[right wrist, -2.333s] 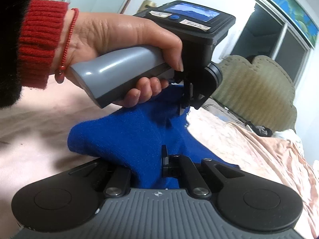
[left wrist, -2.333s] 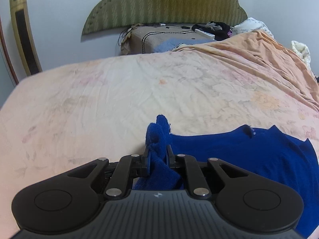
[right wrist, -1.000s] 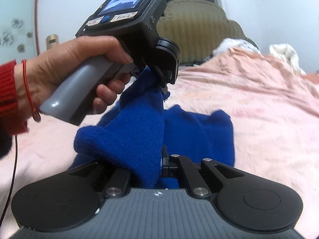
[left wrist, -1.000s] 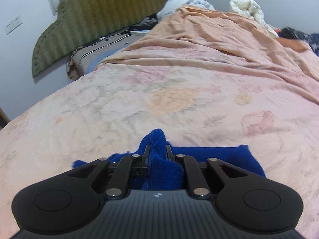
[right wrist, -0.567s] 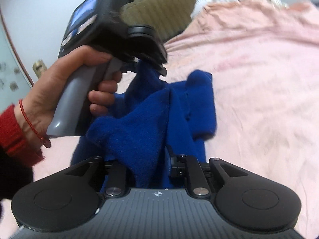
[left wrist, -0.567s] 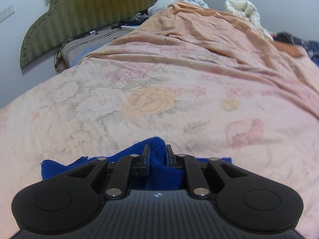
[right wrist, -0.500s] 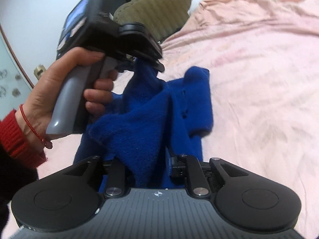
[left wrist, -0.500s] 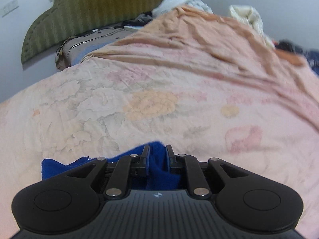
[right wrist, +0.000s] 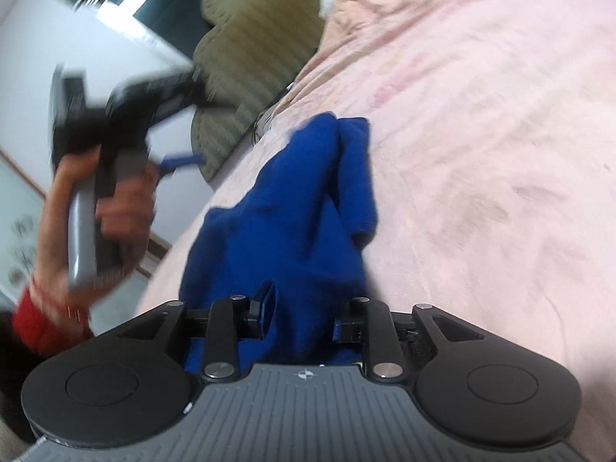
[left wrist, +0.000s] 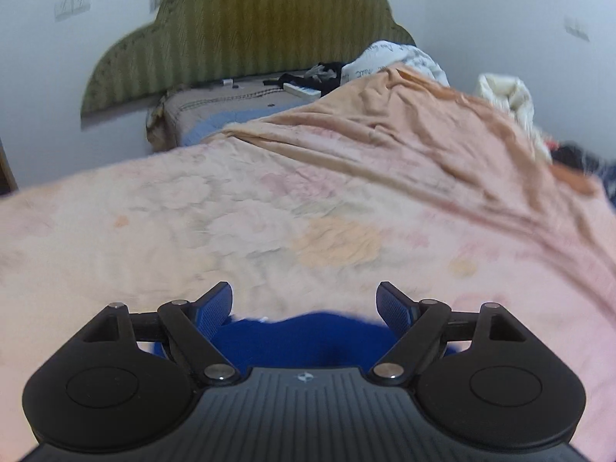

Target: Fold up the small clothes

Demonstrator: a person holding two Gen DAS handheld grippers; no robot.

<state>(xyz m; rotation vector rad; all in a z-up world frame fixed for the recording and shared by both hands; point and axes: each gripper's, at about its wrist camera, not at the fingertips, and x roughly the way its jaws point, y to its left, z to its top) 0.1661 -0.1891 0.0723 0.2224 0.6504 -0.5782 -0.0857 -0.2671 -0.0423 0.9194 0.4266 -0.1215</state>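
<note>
The blue top lies bunched on the pink bedspread. The left gripper has its jaws spread wide above the top's edge, likely letting the fold rest. The right gripper looks parted around the cloth, though blur makes this unsure.

The left gripper is hovering with its jaws spread wide over a blue garment at 6 o'clock, which is lying on the floral bedspread; a green headboard is standing at 12 o'clock.

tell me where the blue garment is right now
In the right wrist view the blue garment lies bunched on the pink bedsheet, its near end between the right gripper's parted jaws.
</note>
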